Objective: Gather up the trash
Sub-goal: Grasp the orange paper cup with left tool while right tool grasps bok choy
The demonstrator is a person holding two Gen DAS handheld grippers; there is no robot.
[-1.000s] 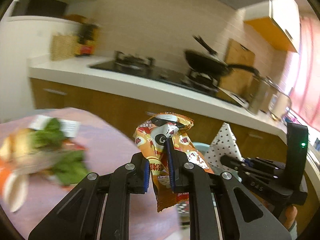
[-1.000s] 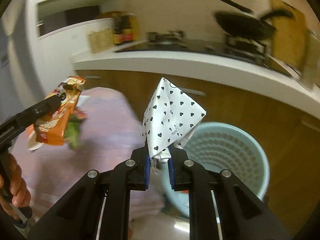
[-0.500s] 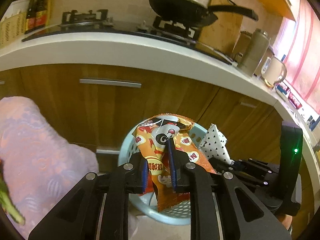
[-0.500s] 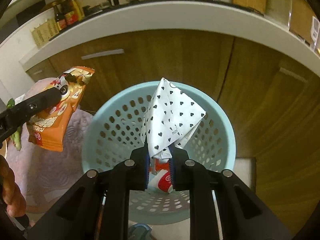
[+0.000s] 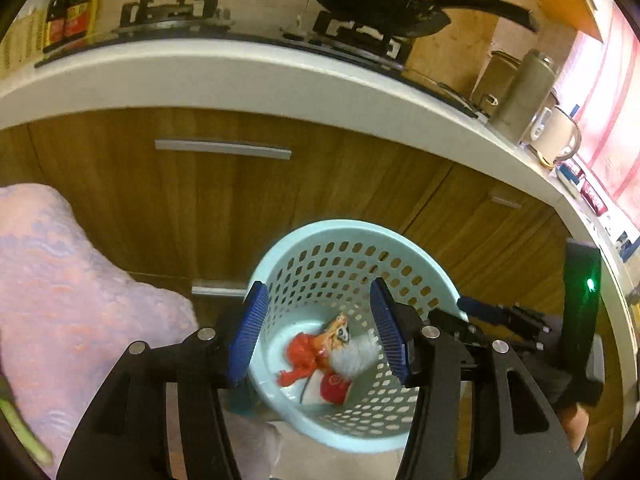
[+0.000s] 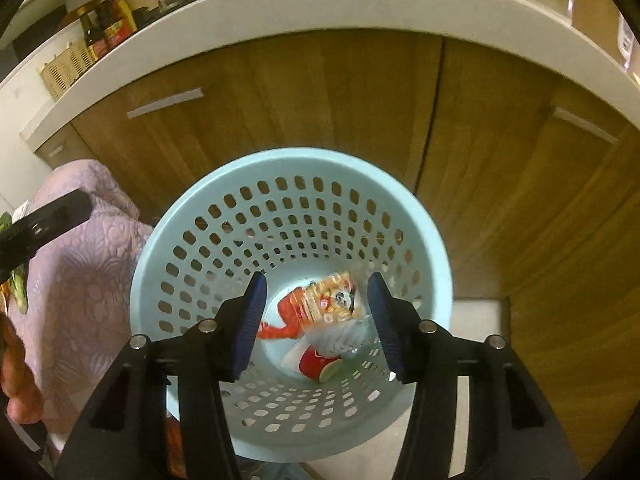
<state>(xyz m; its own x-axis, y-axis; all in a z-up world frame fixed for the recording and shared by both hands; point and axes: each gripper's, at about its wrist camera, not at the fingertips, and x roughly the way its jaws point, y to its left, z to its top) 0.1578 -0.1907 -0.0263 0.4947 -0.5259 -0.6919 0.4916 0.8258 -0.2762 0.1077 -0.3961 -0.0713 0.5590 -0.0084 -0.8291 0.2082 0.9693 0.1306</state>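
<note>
A pale blue perforated bin [image 5: 332,236] [image 6: 224,184] stands on the floor before the wooden cabinets. Down inside it lie the orange panda snack wrapper [image 5: 334,334] [image 6: 330,300], the white heart-print paper [image 5: 354,356] [image 6: 340,336], both blurred, a red wrapper [image 5: 300,356] [image 6: 286,308] and a red-and-white cup [image 5: 330,388] [image 6: 316,364]. Both grippers hover above the bin's mouth. My left gripper [image 5: 318,334] has its jaws opening, with nothing between the blue pads. My right gripper [image 6: 316,318] is likewise opening and holds nothing. The right gripper's body [image 5: 520,320] shows in the left wrist view.
A table under a pink quilted cloth [image 5: 60,280] [image 6: 80,260] stands left of the bin, with green vegetable [image 5: 20,420] at its edge. Wooden cabinet doors [image 5: 224,208] and a white countertop [image 5: 240,76] rise behind. A pan [image 5: 380,0], kettle [image 5: 556,140] and bottles [image 6: 106,24] sit on the counter.
Both grippers swung from the table to above the bin and tilted down. Their jaws then spread, and the snack wrapper and heart-print paper dropped into the bin.
</note>
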